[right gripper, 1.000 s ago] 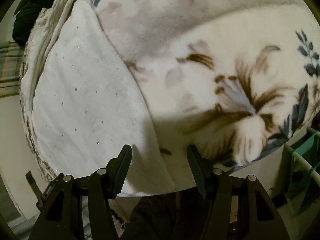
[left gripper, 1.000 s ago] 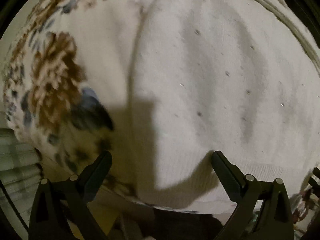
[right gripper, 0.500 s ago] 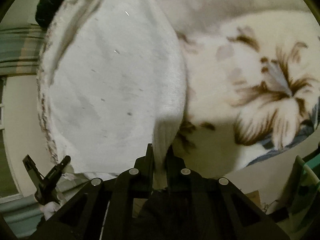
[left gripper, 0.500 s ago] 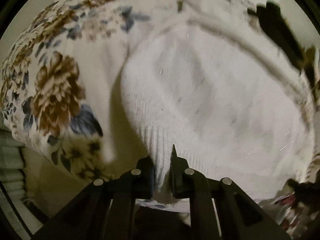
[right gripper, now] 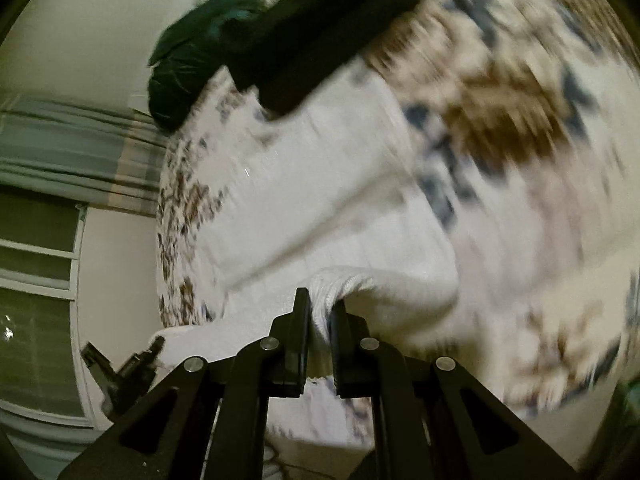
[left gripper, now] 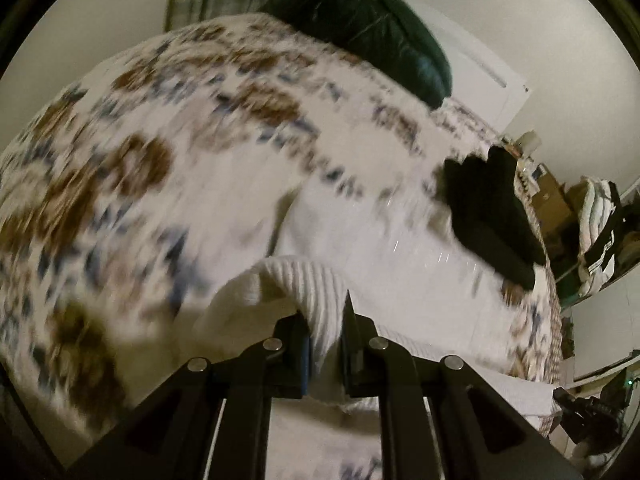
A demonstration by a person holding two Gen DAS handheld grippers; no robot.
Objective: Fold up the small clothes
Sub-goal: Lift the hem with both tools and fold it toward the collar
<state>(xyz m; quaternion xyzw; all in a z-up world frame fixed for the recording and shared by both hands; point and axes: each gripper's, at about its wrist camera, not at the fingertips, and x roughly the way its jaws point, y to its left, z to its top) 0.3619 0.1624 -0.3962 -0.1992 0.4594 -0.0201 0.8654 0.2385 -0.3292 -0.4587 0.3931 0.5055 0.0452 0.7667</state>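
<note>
A white sweater (left gripper: 384, 280) is lying spread on the flowered blanket (left gripper: 132, 184) that is covering the bed, with its ribbed hem lifted up off the blanket at the near edge of the bed. The left tongs (left gripper: 325, 322) are pinching that ribbed hem, their two black jaws closed tight on a fold of white knit that is bulging up between them. The right tongs (right gripper: 319, 314) are doing the same at another spot along the hem (right gripper: 340, 280), jaws closed on a roll of the ribbed cloth. In the right wrist view the sweater (right gripper: 304, 184) is stretching away from the tongs toward the far side of the bed, and the left tongs (right gripper: 120, 364) are showing dark at the lower left, by the near edge. A black garment (left gripper: 490, 216) is lying on the blanket just past the far end of the sweater, overlapping its edge as far as the blur lets one tell. A dark green pillow (left gripper: 372, 36) is resting at the far edge of the bed against the wall. Striped curtains (right gripper: 68, 152) are hanging beside the bed, and folded laundry (left gripper: 598, 216) is sitting on a shelf off to the right. Both views are heavily blurred.
</note>
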